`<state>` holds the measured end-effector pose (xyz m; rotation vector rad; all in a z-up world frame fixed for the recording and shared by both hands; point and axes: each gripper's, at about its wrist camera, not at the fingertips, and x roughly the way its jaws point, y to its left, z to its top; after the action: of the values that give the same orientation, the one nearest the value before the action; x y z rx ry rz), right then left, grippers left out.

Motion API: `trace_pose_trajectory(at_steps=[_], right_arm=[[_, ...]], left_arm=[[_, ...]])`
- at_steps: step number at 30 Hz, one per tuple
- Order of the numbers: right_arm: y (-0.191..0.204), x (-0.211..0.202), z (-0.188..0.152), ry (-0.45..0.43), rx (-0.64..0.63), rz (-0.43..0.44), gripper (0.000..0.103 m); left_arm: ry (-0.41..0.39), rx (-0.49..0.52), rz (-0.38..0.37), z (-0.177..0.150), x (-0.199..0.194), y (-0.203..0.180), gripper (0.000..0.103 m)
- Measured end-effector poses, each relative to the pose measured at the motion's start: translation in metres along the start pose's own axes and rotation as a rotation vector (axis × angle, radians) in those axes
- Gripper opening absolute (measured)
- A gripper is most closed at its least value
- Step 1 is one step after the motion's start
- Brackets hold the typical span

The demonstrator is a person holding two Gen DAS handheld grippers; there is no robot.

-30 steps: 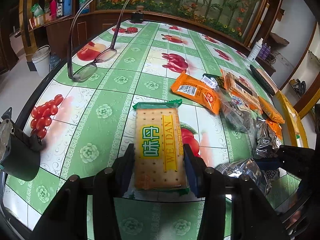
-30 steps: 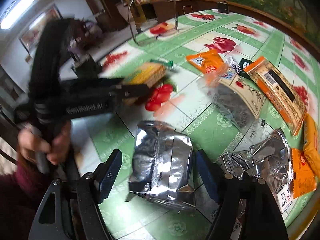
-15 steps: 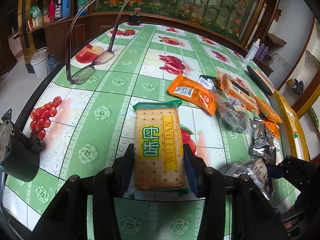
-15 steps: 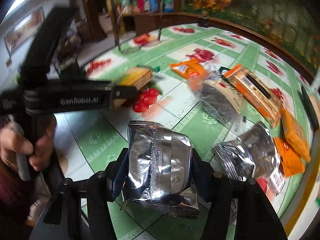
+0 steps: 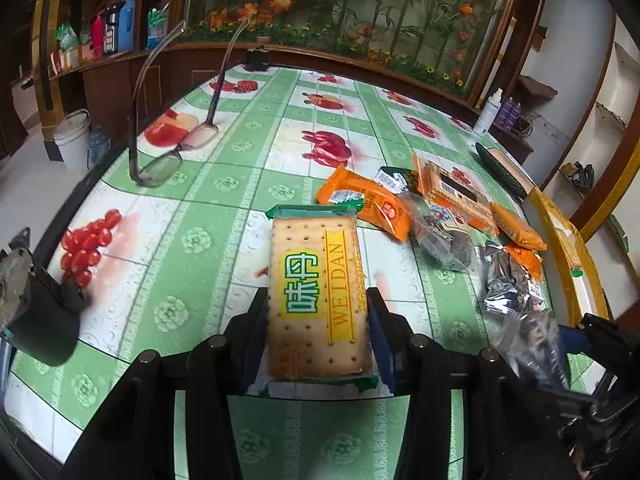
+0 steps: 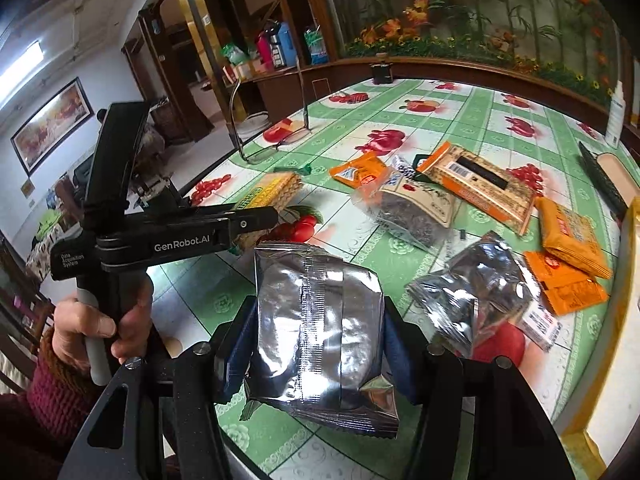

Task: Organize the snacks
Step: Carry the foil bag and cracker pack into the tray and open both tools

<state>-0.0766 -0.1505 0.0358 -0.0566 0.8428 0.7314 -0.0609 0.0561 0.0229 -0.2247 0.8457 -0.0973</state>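
Now both grippers are loaded — the silver foil pouch point(image 6: 320, 332), which lay loose between spread fingers a second ago, is pinched at its sides by the right gripper point(image 6: 318, 344) and looks raised off the table point(image 6: 472, 120). Left gripper point(image 5: 318, 332) is unchanged, jaws closed partway onto the cracker pack point(image 5: 316, 292), far end out over the tablecloth. Judgement: grasp step done for both, next is carrying each to its group.

Remaining snacks sit well to the right: orange packet point(image 5: 366, 206), a clear bag of dark pieces point(image 6: 404, 208), a long barcode-backed orange pack point(image 6: 480, 182), two more orange packets point(image 6: 568, 256) near the rim, and a second foil pouch point(image 6: 476, 292) just beside the held one. Eyeglasses point(image 5: 168, 156) stand well apart at far left.

Writing: cracker pack reads "WEIDAN" with large green Chinese characters; the left gripper's body, seen from the right wrist, reads "GenRobot.AI" and "Data Acquisition System". Other labels too small to read.
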Motion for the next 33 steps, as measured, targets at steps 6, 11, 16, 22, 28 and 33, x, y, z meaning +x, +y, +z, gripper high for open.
trace_pose_trajectory(at_steps=[6, 11, 16, 22, 28, 33], right_arm=[[-0.012, -0.023, 0.001, -0.057, 0.05, -0.002, 0.063], [-0.029, -0.04, 0.002, -0.097, 0.106, 0.016, 0.063], [-0.05, -0.057, 0.001, -0.137, 0.152, 0.014, 0.063], [-0.082, -0.083, -0.005, -0.196, 0.224, -0.002, 0.063], [-0.115, -0.111, -0.014, -0.259, 0.301, -0.029, 0.063], [-0.142, -0.137, -0.026, -0.306, 0.358, -0.069, 0.063]], left_arm=[[0.005, 0.024, -0.025, 0.001, -0.005, -0.019, 0.046], [-0.004, 0.07, -0.053, 0.004, -0.014, -0.045, 0.046], [0.001, 0.111, -0.079, 0.01, -0.016, -0.074, 0.046], [0.007, 0.168, -0.111, 0.013, -0.016, -0.11, 0.046], [0.013, 0.233, -0.154, 0.016, -0.014, -0.153, 0.046], [0.025, 0.282, -0.216, 0.015, -0.011, -0.194, 0.046]])
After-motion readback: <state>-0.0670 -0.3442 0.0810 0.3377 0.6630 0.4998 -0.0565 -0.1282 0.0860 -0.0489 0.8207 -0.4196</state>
